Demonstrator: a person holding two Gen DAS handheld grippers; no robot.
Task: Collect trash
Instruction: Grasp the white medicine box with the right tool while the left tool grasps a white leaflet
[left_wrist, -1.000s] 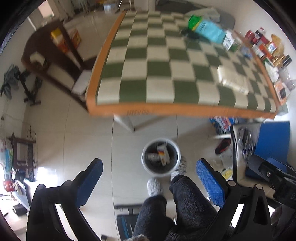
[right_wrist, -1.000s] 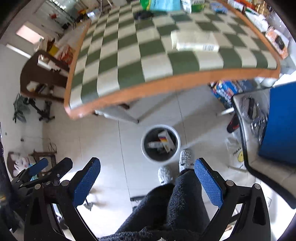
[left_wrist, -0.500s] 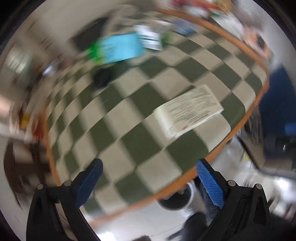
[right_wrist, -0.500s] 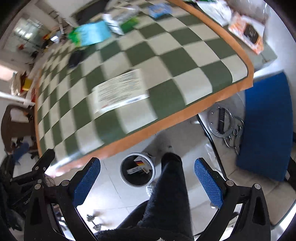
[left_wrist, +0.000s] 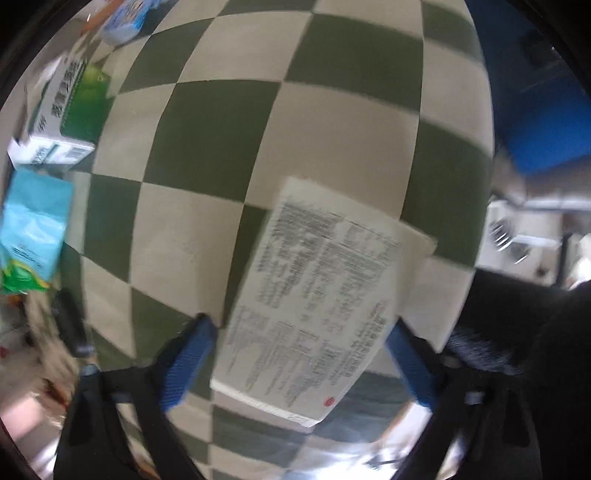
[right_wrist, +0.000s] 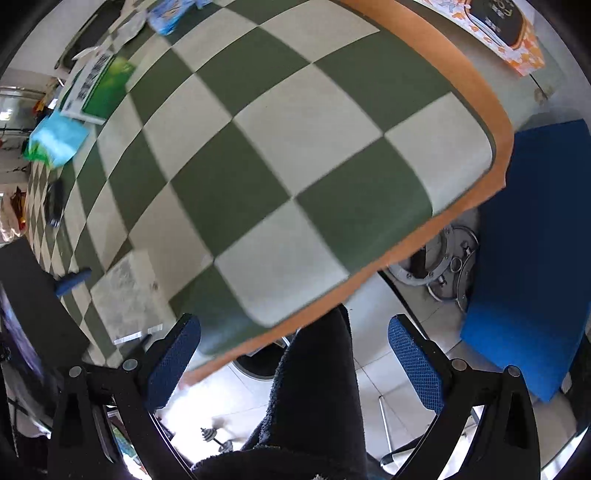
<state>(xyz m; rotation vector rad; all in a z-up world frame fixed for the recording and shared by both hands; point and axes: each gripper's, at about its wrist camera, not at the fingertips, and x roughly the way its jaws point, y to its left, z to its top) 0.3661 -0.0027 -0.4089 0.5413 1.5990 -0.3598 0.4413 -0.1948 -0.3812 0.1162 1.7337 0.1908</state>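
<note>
Grasp step: my left gripper (left_wrist: 295, 363) is closing around the white box (left_wrist: 314, 299), pads not yet pressing. Right gripper (right_wrist: 293, 363) spread, empty. Next: clamp, lift.

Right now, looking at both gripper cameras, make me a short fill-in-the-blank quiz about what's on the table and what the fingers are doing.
1. The white printed box lies between the closing fingers of the ____ gripper.
2. The tablecloth is checked in white and ____.
3. The right gripper hovers over the table's ____ edge band, with nothing between its fingers.
4. The green and white carton lies beside a light ____ packet.

Missing words: left; green; orange; blue
</note>
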